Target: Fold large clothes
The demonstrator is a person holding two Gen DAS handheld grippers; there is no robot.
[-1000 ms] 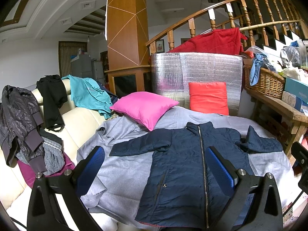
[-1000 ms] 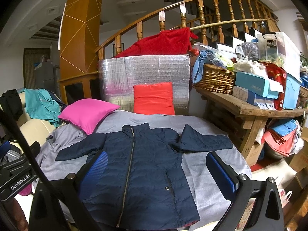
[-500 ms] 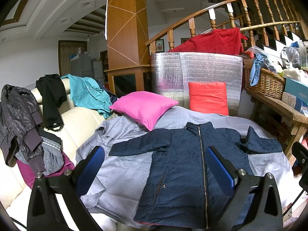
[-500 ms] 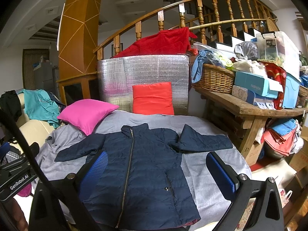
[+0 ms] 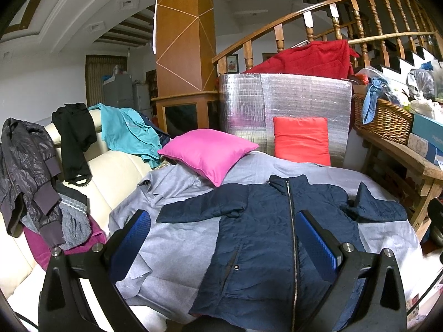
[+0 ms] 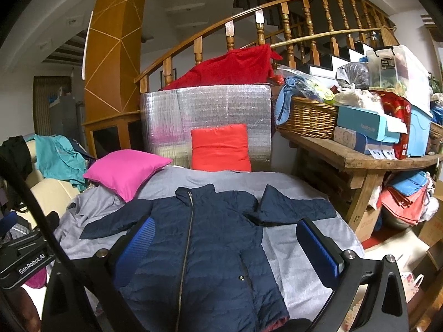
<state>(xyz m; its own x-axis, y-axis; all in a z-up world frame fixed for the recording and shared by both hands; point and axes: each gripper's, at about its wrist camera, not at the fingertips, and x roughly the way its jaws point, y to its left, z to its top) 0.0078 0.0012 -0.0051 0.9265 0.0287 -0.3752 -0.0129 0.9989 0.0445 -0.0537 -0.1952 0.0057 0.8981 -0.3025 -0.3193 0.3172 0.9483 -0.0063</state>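
Observation:
A dark navy padded jacket [image 5: 265, 238] lies flat, zipped, front up, on a grey cloth-covered surface [image 5: 177, 238]; it also shows in the right wrist view [image 6: 210, 238]. Its left sleeve [image 5: 199, 210] stretches out sideways. Its right sleeve [image 6: 293, 207] is bent with the cuff turned up. My left gripper [image 5: 221, 238] is open and empty, held above the jacket's lower left part. My right gripper [image 6: 224, 243] is open and empty, above the jacket's lower right part.
A pink pillow [image 5: 207, 152] and a red pillow [image 5: 301, 138] lie behind the jacket. Clothes hang on a cream sofa [image 5: 116, 171] at the left. A wooden bench [image 6: 360, 157] with a wicker basket [image 6: 307, 116] and boxes stands at the right.

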